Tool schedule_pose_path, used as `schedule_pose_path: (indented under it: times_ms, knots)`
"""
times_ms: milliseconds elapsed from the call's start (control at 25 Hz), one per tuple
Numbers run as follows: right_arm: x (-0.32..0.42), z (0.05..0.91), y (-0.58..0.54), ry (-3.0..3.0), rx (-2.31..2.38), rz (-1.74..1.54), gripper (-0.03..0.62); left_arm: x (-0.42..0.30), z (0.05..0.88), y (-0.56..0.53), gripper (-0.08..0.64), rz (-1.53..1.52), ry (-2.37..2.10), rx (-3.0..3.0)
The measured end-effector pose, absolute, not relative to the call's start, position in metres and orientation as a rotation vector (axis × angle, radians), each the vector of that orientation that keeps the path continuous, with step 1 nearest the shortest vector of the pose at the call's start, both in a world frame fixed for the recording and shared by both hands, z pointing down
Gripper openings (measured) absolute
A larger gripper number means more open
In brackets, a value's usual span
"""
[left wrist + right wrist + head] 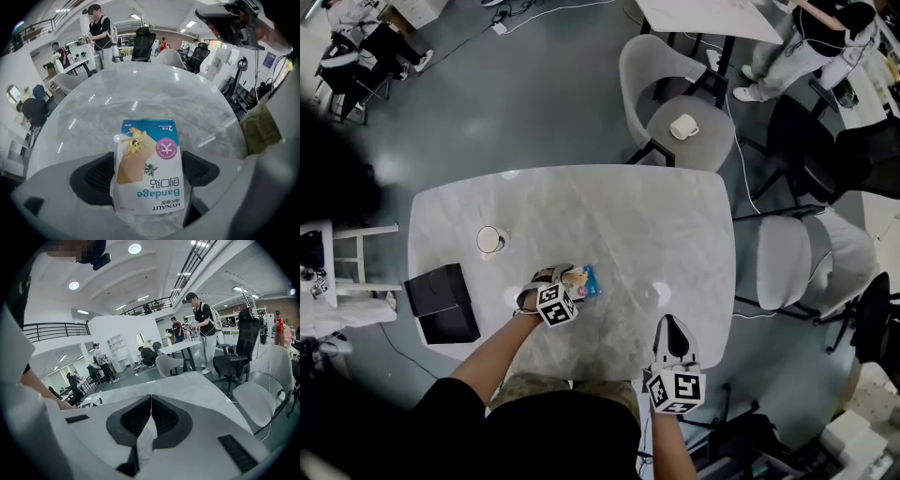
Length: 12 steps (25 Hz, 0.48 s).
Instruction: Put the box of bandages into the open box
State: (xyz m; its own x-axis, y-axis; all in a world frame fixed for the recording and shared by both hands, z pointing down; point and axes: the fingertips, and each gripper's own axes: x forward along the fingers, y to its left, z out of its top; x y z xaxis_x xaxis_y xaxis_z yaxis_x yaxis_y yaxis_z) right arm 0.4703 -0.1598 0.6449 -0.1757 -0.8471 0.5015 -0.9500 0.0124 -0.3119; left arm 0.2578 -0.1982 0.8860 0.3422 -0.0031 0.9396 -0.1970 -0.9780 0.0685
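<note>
Head view: the left gripper (560, 281) points steeply down at the marble table (609, 211), its marker cube toward the person. The box of bandages (584, 281) lies flat on the tabletop at the gripper's tip, near the middle of the near half of the table. The black open box (442, 303) sits at the table's left edge, well apart from the bandages, with its lid folded back. A paper cup (491, 240) stands between the two, further back on the table. The right gripper (674, 335) hangs at the near right edge of the table, away from all three. A grey chair (675, 103) beyond the far edge carries a white cup (683, 126).

In the left gripper view the jaws stand wide apart with the blue and white box of bandages between them, its "Bandage" lettering upside down. The dark pads (96, 176) flank its long sides without pressing on it; the left pad sits right at the box's edge.

In the right gripper view the jaws are closed together with nothing between them.
</note>
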Motion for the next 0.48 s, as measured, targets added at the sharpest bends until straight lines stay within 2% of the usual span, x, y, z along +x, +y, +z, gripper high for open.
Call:
schedule_pose_path:
  times_ms: [480]
  knots:
    - [0.438,0.618,-0.163,-2.1,1.993,0.856,0.012,0.244,0.851,-0.192,0.446,1.55,-0.238,2.545]
